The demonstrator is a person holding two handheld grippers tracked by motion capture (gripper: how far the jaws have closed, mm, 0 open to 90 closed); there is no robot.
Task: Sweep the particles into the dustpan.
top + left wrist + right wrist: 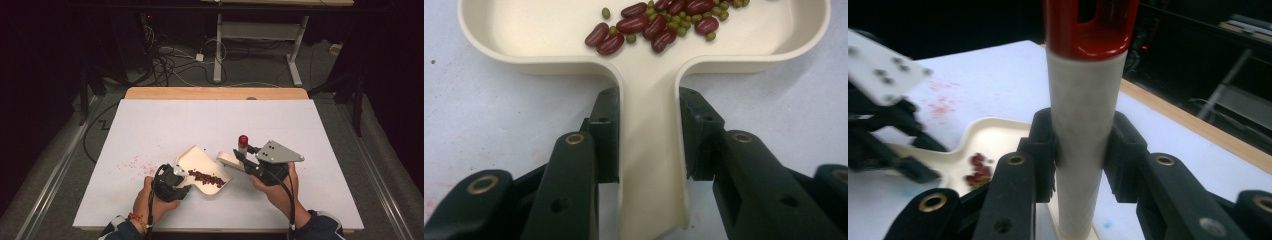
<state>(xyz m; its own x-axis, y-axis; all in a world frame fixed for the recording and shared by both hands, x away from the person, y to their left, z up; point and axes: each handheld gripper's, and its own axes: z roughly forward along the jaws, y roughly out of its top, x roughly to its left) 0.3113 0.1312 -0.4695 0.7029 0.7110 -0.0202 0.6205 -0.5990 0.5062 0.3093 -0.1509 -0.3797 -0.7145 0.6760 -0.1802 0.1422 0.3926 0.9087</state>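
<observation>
Left hand-held gripper (pixel 649 135) clamped on the handle of the cream dustpan-style tray (pixel 649 75), jaws pressed to both sides of it. Tray sits on the white counter (pixel 165 125), near centre, holding red beans (pixel 639 25) and small green beans (pixel 676 25). Right hand-held gripper (pixel 1080 150) grasping a white brush handle (pixel 1083 125) with a red cap (pixel 1088 30), just right of the tray. Red smudges (pixel 132 164) on the counter to the left.

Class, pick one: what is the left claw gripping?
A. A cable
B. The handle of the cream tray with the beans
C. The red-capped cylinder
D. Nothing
B: in the left gripper view the left claw is shut on the narrow handle of the cream tray, which holds red and green beans.
</observation>
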